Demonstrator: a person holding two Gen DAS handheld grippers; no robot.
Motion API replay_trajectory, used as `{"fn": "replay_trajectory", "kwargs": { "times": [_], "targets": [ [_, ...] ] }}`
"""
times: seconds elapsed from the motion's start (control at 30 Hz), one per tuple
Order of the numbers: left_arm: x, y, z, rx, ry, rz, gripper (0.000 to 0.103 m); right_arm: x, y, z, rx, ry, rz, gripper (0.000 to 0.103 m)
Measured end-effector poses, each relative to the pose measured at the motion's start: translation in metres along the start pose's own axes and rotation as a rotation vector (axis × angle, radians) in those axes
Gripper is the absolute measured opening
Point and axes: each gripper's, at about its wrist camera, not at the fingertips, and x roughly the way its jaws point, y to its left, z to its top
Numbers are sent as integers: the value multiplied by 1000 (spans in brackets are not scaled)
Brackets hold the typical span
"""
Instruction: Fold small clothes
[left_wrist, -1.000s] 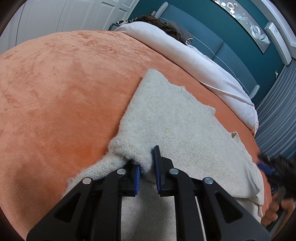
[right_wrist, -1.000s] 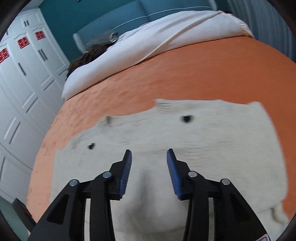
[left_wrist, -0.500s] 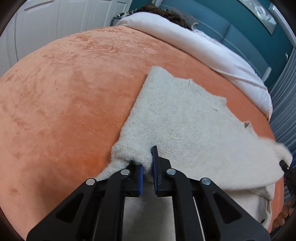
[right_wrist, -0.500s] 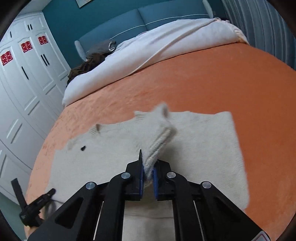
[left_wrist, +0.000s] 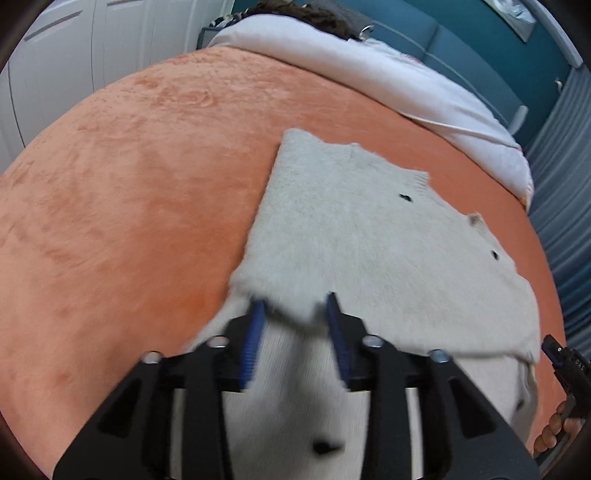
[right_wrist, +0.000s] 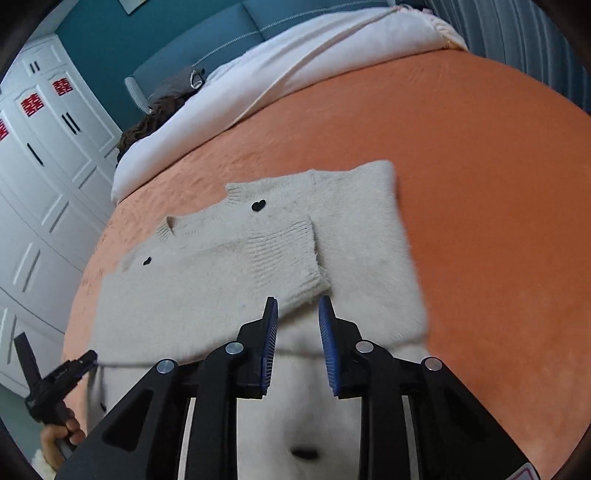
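On the sweater (right_wrist: 229, 280) both sleeves now lie released — claws opening.

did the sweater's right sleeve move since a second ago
Yes. The sleeve, earlier spread out sideways, now lies folded inward across the sweater body, its cuff near the right gripper, judged against the orange blanket.

Orange bedspread (right_wrist: 480, 177), white duvet (right_wrist: 295, 70) before teal headboard (right_wrist: 229, 33), white wardrobe doors (right_wrist: 44, 155).
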Motion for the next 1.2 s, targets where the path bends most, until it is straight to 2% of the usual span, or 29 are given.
{"fn": "replay_trajectory", "kwargs": {
  "times": [0.03, 0.07, 0.1, 0.2, 0.27, 0.37, 0.43, 0.5, 0.57, 0.63, 0.67, 0.73, 0.77, 0.8, 0.87, 1.0, 1.1, 1.2],
  "targets": [
    [-18, 6, -11, 8, -9, -7, 54, -20, -8, -13, -12, -15, -14, 39],
    [-34, 12, -23, 11, -9, -7, 66, -46, -19, -34, -13, -20, -27, 51],
    [-48, 18, -36, 14, -4, -4, 70, -66, -41, -51, -8, -14, -30, 55],
    [-87, 39, -87, -2, 50, 12, 80, -118, -77, -121, 30, 59, -67, 59],
    [-108, 53, -124, -45, 92, 16, 81, -141, -95, -167, 62, 116, -106, 61],
    [-124, 68, -167, -131, 130, -23, 87, -158, -111, -215, 135, 175, -66, 62],
    [-134, 65, -182, -144, 104, -24, 90, -159, -112, -229, 181, 176, -25, 65],
    [-137, 55, -187, -148, 102, -59, 95, -157, -108, -231, 189, 162, 41, 72],
    [-132, 45, -187, -159, 127, -108, 95, -144, -97, -224, 197, 160, 96, 72],
    [-124, 37, -183, -146, 138, -107, 95, -128, -89, -217, 217, 169, 111, 72],
    [-120, 34, -179, -138, 145, -97, 94, -124, -85, -214, 227, 161, 105, 72],
    [-117, 31, -173, -138, 156, -103, 67, -121, -81, -207, 240, 150, 109, 54],
    [-115, 30, -170, -135, 175, -114, 39, -118, -79, -202, 245, 165, 105, 25],
    [-114, 31, -165, -143, 201, -111, 14, -115, -77, -199, 248, 182, 94, 11],
    [-122, 36, -161, -166, 209, -143, 9, -126, -73, -191, 221, 154, 92, 9],
    [-159, 36, -155, -102, 170, -123, 7, -171, -60, -179, 92, 88, 43, 7],
    [-184, 43, -163, -88, 169, -152, 7, -199, -63, -186, 38, 98, 23, 6],
    [-214, 48, -188, -46, 201, -165, 7, -228, -68, -207, -14, 128, 20, 6]
  ]
}}
